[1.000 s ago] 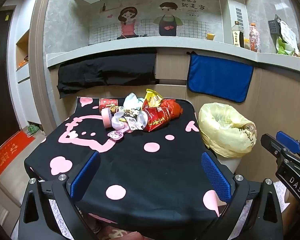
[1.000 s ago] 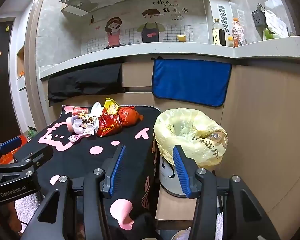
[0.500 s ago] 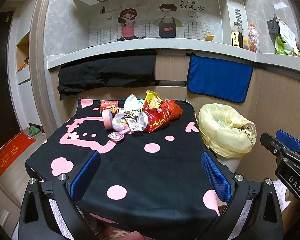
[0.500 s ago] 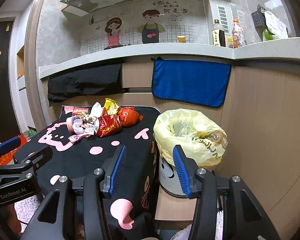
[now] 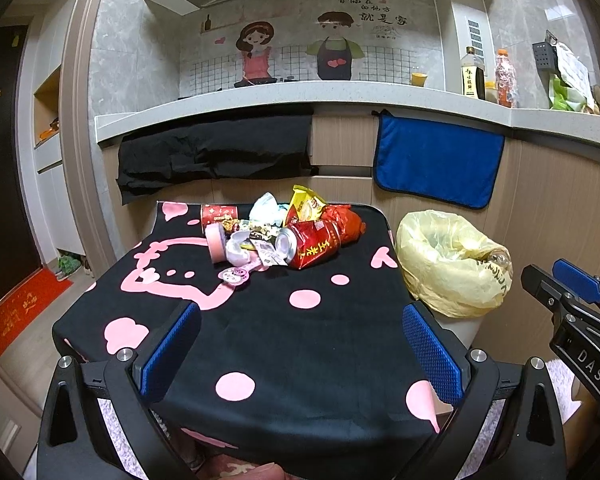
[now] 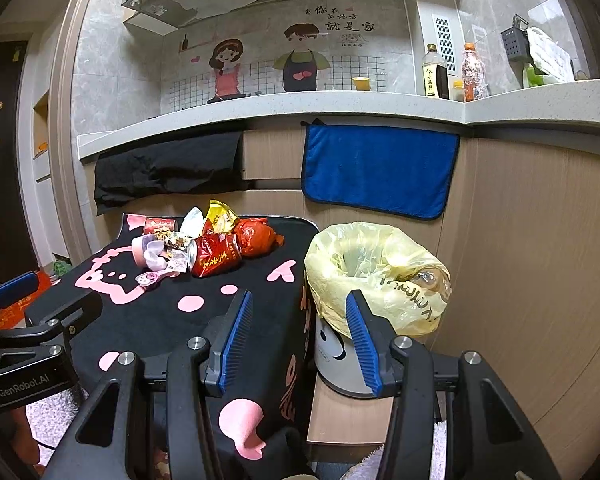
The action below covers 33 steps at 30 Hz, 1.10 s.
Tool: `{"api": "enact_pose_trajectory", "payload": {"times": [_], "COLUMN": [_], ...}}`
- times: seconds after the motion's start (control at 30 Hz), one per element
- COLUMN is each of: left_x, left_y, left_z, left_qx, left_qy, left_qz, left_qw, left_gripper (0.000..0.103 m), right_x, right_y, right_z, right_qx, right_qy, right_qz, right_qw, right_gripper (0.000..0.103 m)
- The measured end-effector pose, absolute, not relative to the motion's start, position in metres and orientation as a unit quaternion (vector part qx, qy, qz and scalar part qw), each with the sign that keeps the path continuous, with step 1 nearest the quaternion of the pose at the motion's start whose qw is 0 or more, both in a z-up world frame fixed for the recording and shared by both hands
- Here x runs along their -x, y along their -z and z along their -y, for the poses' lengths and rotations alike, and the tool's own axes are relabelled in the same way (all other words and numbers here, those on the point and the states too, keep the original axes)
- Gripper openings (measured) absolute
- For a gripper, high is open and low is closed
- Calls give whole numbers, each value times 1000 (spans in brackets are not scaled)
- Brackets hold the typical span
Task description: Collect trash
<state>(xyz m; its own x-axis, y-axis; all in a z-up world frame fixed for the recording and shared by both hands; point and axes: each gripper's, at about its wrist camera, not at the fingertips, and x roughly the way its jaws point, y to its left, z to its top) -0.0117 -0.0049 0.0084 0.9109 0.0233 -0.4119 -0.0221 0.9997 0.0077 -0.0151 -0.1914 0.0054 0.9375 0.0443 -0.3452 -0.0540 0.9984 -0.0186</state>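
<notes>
Table (image 5: pixel 284 344), black cloth: trash pile (image 5: pixel 284 236) at far edge. Lined bin (image 6: pixel 376 280) right of table, bag rim slack. Left gripper (image 5: pixel 300 344) wide, empty; right gripper (image 6: pixel 298 340) wide, empty. Risk: red can (image 5: pixel 312 248) lies sideways, may roll off when nudged.

Heap of trash (image 5: pixel 284 232) piled at the far end of the table: red crushed can (image 5: pixel 310 246) lying on its side, silver top facing left; crumpled red bag (image 5: pixel 346 220) just behind it; yellow snack wrapper (image 5: pixel 306 204) sticking up at the back beside a white crumpled wrapper (image 5: pixel 265 207); small red can (image 5: pixel 219 214) on its side at the far left; pink cup (image 5: pixel 216 242) tipped over; round pink lid (image 5: pixel 233 276) lying flat nearest the front. Bin (image 6: pixel 342 364) just right of the table, white, lined with a yellow bag (image 6: pixel 380 276), mouth open, 1 clear bottle (image 6: pixel 426 278) resting at its right rim.
</notes>
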Motion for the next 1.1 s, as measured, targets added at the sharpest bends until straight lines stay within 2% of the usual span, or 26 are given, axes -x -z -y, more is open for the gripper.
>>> {"api": "enact_pose_trajectory", "payload": {"times": [1.1], "left_x": [13], "left_y": [-7], "left_z": [6], "left_qx": [-2], "left_qy": [-12], "left_qz": [-209], "left_qw": [978], "left_gripper": [100], "right_x": [20], "right_y": [-8], "right_z": [196], "right_qx": [14], "right_qy": [-23], "right_qz": [-169], "right_qw": [985], "right_gripper": [47]}}
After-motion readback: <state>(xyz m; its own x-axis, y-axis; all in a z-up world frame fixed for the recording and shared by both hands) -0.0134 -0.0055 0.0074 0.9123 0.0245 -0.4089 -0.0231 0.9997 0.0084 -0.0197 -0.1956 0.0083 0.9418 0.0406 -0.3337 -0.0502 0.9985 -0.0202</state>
